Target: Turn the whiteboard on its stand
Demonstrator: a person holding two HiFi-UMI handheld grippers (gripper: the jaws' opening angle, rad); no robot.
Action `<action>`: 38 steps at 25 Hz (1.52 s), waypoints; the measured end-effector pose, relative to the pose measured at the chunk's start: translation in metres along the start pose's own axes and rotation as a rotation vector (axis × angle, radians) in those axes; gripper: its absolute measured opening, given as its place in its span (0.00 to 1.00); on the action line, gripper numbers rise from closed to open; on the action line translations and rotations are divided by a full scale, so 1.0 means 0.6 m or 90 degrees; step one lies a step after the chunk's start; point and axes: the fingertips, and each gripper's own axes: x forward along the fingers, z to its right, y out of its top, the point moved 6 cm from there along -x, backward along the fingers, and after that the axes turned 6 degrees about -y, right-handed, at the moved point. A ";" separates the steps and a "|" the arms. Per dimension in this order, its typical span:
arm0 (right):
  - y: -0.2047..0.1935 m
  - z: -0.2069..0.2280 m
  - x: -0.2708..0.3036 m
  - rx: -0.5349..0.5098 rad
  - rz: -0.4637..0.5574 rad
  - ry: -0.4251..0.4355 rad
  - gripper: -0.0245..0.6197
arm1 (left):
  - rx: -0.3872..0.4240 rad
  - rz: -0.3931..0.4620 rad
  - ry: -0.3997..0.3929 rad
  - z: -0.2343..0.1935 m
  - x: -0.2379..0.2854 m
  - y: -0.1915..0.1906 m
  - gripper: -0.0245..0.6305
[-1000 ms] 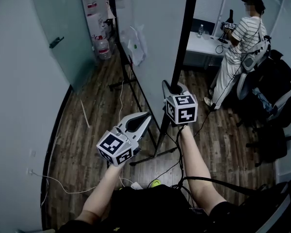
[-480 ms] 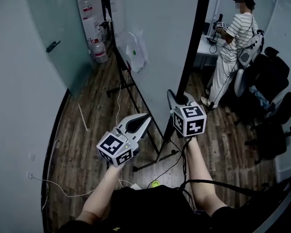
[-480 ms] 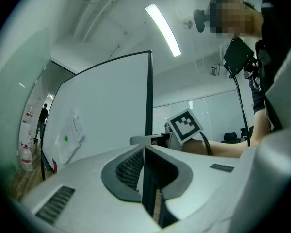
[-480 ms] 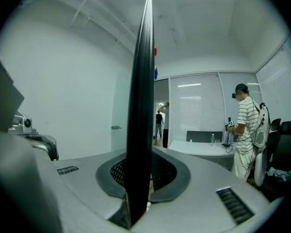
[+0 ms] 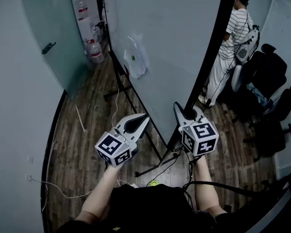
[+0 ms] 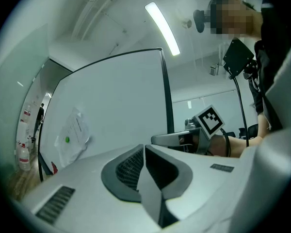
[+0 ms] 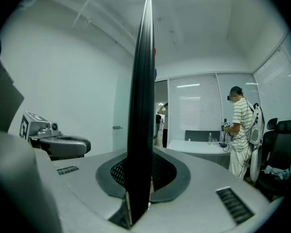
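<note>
Right gripper [image 5: 186,111]: clamped on the black side frame [image 7: 141,81] of the whiteboard [image 5: 174,38], one pad on each face, low on that edge. In the right gripper view, seen end-on as a dark upright strip rising from between the pads. Pointing roughly level, marker cube toward the near side.

Left gripper [image 5: 145,118]: pressed together with nothing between the pads, holding nothing. Set to the left of the right one, near the board's lower edge, aimed toward its white face; touching or not, cannot tell.

Whiteboard: upright on its black stand [image 5: 153,168], large in the middle of the scene, running from the near right to the far left, white face toward the left. Stuck on that face, a clear plastic sleeve [image 5: 137,62] with paper and a green dot [image 5: 133,58]. Stand feet on the dark wooden floor [image 5: 87,130], with thin cables [image 5: 63,191] trailing at the near left.

Farther out: a glass door [image 5: 53,28] at the left, water bottles [image 5: 95,52] at the far left by the wall, a person in a striped shirt [image 5: 235,33] standing beyond the board's right edge, black office chairs [image 5: 271,81] at the right.
</note>
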 end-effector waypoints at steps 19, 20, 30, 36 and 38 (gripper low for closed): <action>-0.007 0.011 -0.073 -0.001 0.019 0.015 0.12 | -0.005 0.001 0.005 -0.017 0.026 -0.009 0.06; -0.007 0.012 -0.073 0.002 0.022 0.017 0.12 | -0.004 0.001 0.005 -0.017 0.027 -0.009 0.06; -0.006 0.005 -0.061 0.009 0.032 0.030 0.13 | -0.009 -0.001 0.001 -0.023 0.029 -0.011 0.06; -0.005 -0.002 -0.024 0.003 0.030 0.037 0.13 | -0.011 -0.005 0.002 -0.036 0.023 -0.018 0.06; -0.002 -0.006 -0.006 0.002 0.035 0.033 0.13 | -0.013 -0.008 0.004 -0.046 0.019 -0.017 0.06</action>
